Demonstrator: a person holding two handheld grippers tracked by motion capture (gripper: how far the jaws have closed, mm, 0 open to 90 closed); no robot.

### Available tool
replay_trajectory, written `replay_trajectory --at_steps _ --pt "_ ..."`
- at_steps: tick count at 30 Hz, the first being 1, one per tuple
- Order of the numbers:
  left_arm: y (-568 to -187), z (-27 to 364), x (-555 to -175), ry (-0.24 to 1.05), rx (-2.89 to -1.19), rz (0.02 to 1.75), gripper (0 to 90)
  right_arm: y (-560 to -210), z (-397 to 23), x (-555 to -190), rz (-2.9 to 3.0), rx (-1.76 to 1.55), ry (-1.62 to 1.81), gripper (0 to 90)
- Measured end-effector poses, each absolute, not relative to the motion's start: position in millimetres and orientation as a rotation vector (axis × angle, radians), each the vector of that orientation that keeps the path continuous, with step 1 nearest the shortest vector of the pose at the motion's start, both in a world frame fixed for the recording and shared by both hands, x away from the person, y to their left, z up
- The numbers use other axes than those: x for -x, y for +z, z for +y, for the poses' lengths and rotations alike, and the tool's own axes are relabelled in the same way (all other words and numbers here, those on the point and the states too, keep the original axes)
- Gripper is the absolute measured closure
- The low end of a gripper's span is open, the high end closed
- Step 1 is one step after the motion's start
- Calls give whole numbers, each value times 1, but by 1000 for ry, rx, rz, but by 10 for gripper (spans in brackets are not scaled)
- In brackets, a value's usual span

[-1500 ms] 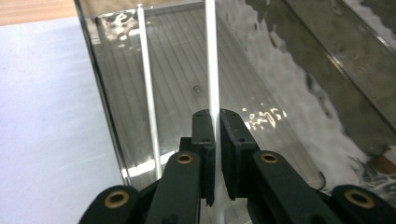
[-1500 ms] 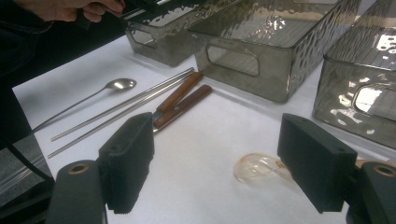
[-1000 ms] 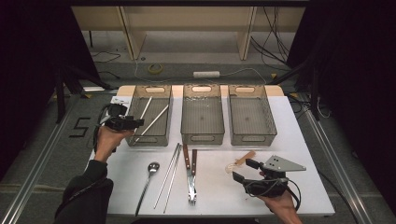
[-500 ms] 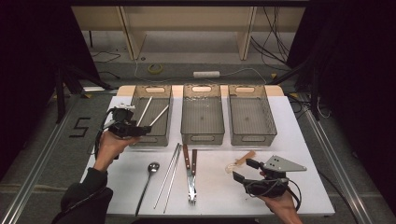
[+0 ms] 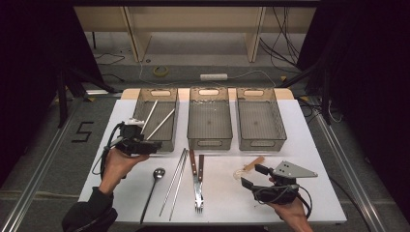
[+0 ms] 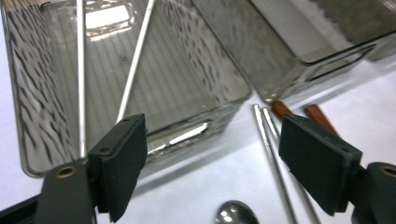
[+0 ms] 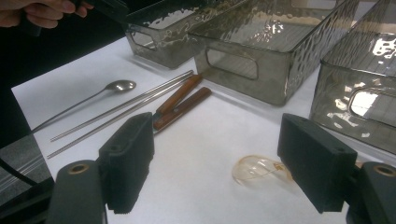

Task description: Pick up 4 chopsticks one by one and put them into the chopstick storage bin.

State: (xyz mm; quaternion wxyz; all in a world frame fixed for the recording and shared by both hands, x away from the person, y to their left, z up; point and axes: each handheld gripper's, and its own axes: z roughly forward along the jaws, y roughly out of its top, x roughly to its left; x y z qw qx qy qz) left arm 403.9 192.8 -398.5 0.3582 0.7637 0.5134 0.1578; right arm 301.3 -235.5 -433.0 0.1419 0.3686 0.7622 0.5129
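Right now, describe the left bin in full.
The left bin is a clear, smoky-grey plastic box with rippled walls, a ribbed floor and a slot handle at each end. It stands upright on the white table, leftmost of three in a row. Two metal chopsticks lie slanted inside it. The left gripper hovers open at its near corner.

The room's pretty dark all round, but the white desk (image 5: 309, 145) is lit hard from above and almost glows against the black floor. From the high view everything looks soft and a bit grainy, with small details mushy. Shadows under the bins are short and faint. Up close, the left bin (image 6: 187, 84) throws bright glare off its rippled walls, and the middle bin (image 7: 261, 51) sparkles the same way. The black fingers (image 6: 123, 163) sit slightly out of focus at the bottom edge.
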Motion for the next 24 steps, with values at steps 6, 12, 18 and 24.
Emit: replay_trajectory --at_steps 6,12,18,24 --pt "-406 183 -389 410 -1992 1310 231 -433 -235 -301 2201 -1067 1477 283" --pt "-413 177 -377 402 -2016 1302 231 -433 -235 -301 2200 -1065 1475 282" --pt "-418 171 -370 356 -2057 1297 238 -433 -235 -301 2202 -1064 1475 283" --pt "-425 164 -365 302 -2117 1298 282 -433 -234 -301 2203 -1061 1476 283"
